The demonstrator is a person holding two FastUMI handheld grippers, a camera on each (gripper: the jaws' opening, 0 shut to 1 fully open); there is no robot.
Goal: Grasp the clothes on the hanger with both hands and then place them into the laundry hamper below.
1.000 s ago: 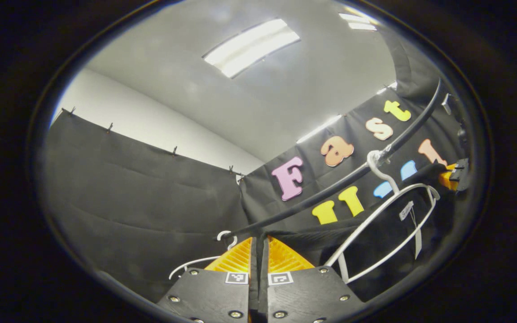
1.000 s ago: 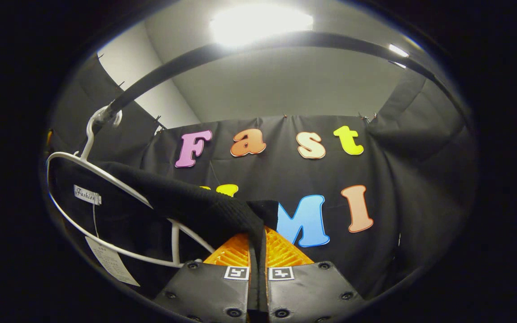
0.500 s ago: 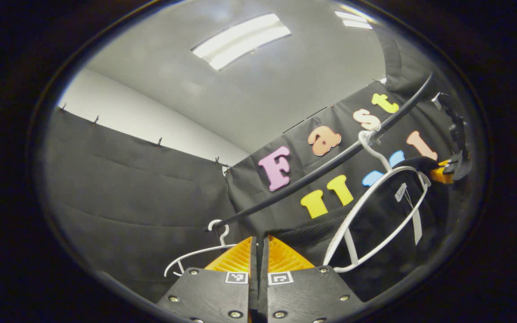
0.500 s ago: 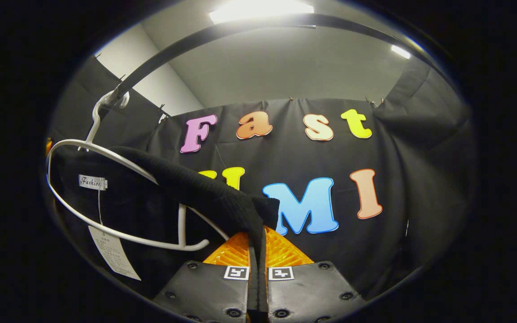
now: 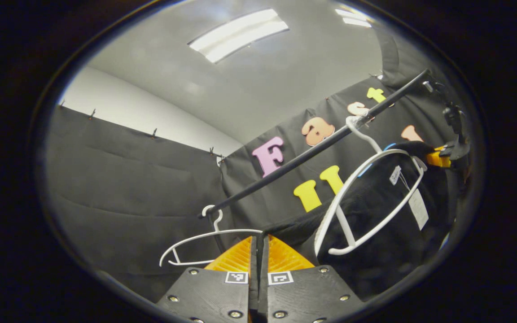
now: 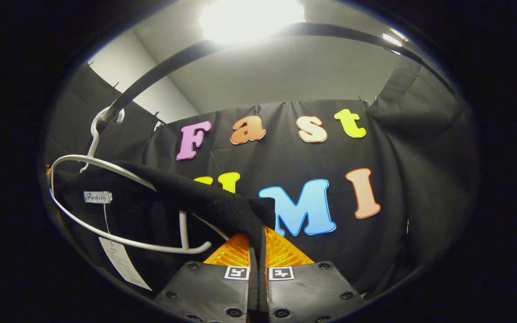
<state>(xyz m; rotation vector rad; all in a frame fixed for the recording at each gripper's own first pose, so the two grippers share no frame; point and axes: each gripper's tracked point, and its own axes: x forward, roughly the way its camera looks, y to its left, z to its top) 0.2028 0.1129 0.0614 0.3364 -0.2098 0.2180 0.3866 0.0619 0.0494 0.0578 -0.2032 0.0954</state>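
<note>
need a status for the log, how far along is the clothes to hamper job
Done: both grasps. The left gripper and right gripper are each shut on the black garment. In hand: working it off the white hanger, which hangs from the rail with the garment draped over it. Left: freeing it and lowering it into the hamper.

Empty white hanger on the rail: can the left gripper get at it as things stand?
Probably not yet. The left gripper has its jaws shut on the black garment; the empty hanger hangs close, unobstructed, but it must let go first.
</note>
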